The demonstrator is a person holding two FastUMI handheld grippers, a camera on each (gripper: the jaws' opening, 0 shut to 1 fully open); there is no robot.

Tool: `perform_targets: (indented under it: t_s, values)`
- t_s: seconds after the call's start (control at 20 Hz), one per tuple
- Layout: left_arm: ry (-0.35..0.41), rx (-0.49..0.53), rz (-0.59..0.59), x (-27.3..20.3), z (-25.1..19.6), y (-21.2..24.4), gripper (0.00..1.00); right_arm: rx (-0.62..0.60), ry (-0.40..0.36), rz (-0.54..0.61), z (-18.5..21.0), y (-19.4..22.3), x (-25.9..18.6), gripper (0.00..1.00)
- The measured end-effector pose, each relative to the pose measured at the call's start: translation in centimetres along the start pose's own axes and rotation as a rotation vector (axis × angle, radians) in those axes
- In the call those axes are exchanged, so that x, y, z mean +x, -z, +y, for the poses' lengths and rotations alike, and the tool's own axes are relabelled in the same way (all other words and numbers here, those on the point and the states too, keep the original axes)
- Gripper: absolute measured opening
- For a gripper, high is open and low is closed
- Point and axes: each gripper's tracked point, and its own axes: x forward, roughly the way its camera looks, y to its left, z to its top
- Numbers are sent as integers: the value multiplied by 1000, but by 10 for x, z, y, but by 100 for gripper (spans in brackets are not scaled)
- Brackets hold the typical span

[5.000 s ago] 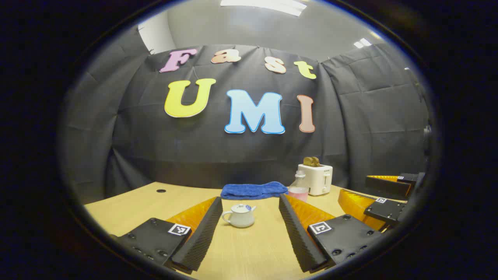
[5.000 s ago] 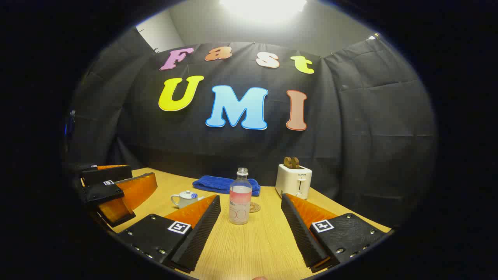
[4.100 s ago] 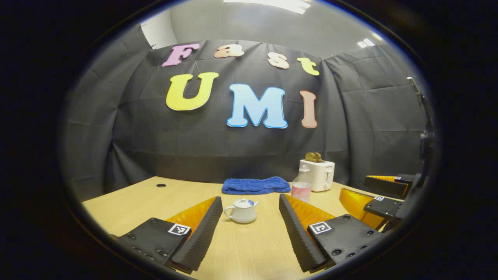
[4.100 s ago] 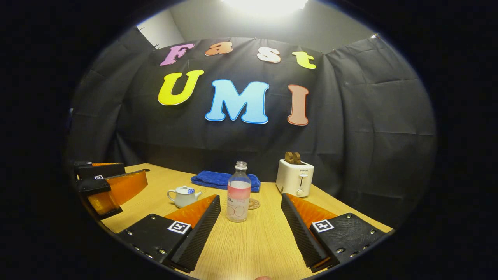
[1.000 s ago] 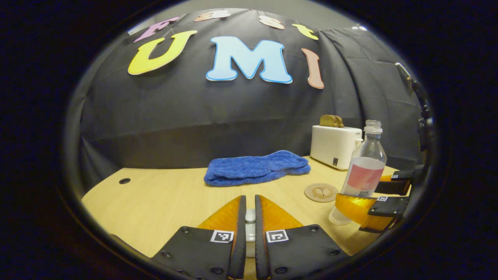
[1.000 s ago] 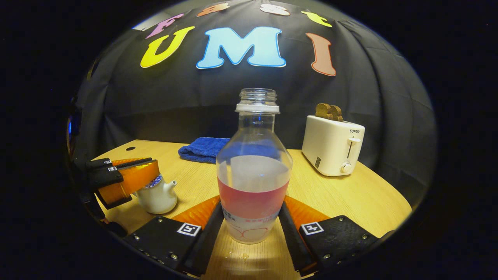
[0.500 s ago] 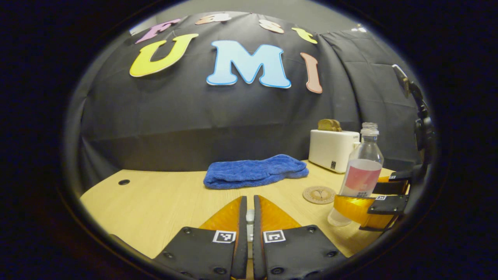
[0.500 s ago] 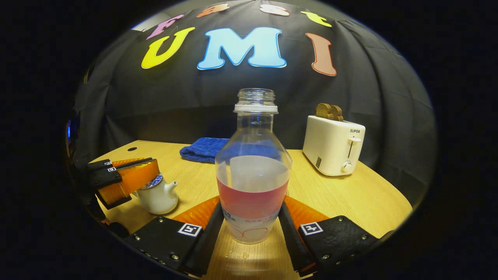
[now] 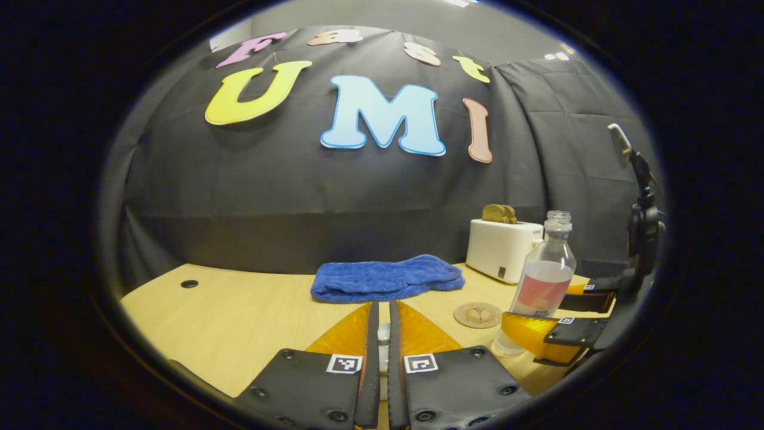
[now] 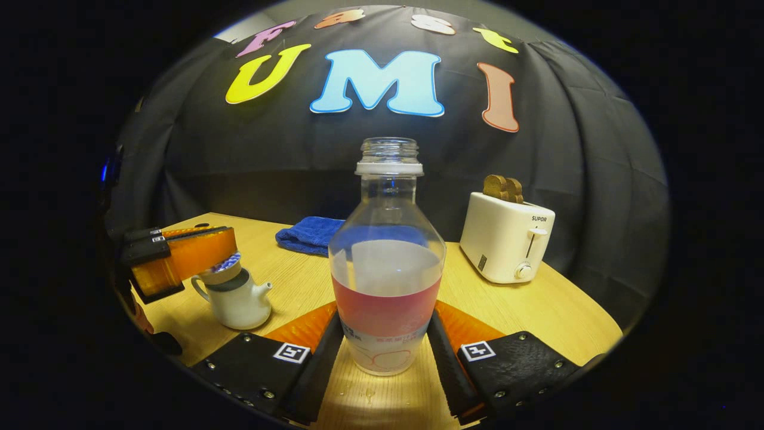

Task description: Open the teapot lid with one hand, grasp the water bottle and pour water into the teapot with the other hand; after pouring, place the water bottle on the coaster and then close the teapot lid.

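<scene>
On wooden surface (image 10: 537, 310): lid (image 10: 222, 270) lifted off teapot (image 10: 236, 304) in left gripper (image 9: 384, 334) jaws, right gripper (image 10: 385, 343) jaws clamping bottle (image 10: 387, 269); pouring, coaster (image 9: 477, 314) placement, reclosing seemingly left.

In the right gripper view, bare table (image 10: 537, 310) lies open between the water bottle (image 10: 387, 263) and toaster (image 10: 506, 245). Left of the bottle, the teapot (image 10: 236, 304) stands close, with the blue towel (image 10: 310, 234) blocking the rear.

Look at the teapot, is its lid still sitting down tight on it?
No, in the right gripper view the left gripper holds the lid lifted just above the teapot, whose dark opening shows beneath.
</scene>
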Motion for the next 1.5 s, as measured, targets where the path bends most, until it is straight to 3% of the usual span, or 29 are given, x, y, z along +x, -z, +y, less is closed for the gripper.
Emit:
perform_targets:
  t_s: [0.25, 0.35, 0.55, 0.85, 1.25, 1.5]
  values:
    - [-14, -12, -17, -19, 21, -11, 12, -107, 35, -11, -5, -11, -11, 77]
    - [-30, -20, -19, -31, 41, -13, 12, -209, 75, 6, -8, -11, -14, 77]
    - [-70, -27, -47, -53, 88, -17, 12, -391, 58, 55, 7, -7, -20, 77]
    - [-96, -75, -52, -62, 126, -6, 12, -728, 122, 81, 19, -15, -21, 77]
    - [-93, -168, -93, -71, 137, -15, 12, -1034, 155, 107, 24, -25, -6, 77]
    - [-76, -193, -56, -63, 132, 1, 12, -1251, 163, 99, 23, -39, 12, 77]
